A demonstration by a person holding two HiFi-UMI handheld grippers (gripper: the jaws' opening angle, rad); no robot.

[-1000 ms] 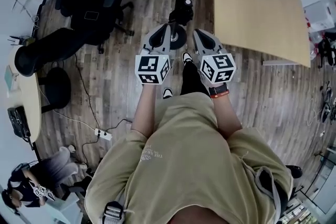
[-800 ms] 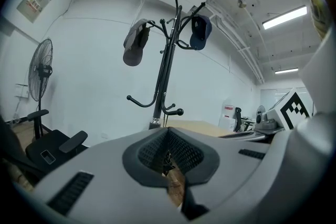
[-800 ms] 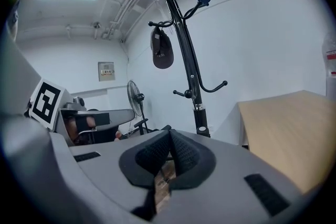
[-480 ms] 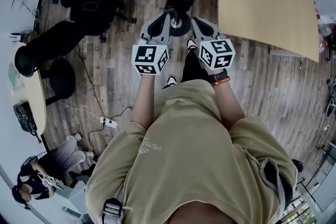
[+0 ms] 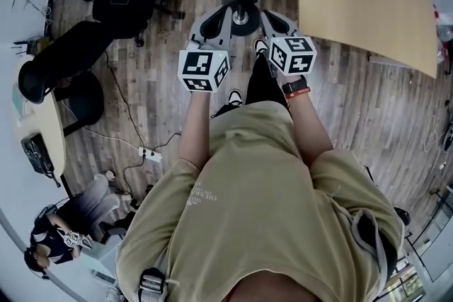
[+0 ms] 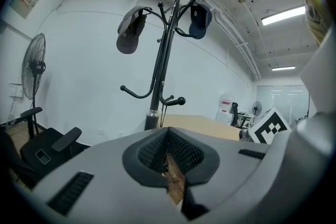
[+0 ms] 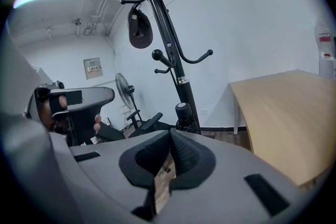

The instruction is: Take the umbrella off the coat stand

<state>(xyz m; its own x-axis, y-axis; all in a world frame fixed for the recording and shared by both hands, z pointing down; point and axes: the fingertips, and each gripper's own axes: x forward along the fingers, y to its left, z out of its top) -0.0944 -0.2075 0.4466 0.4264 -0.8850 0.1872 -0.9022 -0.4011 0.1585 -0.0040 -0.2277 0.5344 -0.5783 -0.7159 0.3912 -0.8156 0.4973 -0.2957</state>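
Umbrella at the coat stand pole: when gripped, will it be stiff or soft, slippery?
The umbrella looks short and folded, so probably light. Its black cylindrical end looks smooth, perhaps slippery to grip. The bunched fabric below likely yields when squeezed.

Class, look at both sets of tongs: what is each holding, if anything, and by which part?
Nothing is held. The left tongs and right tongs are both shut and empty.

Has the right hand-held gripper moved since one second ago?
Yes. In the head view the right hand-held gripper now lies nearer the coat stand base than it did before.
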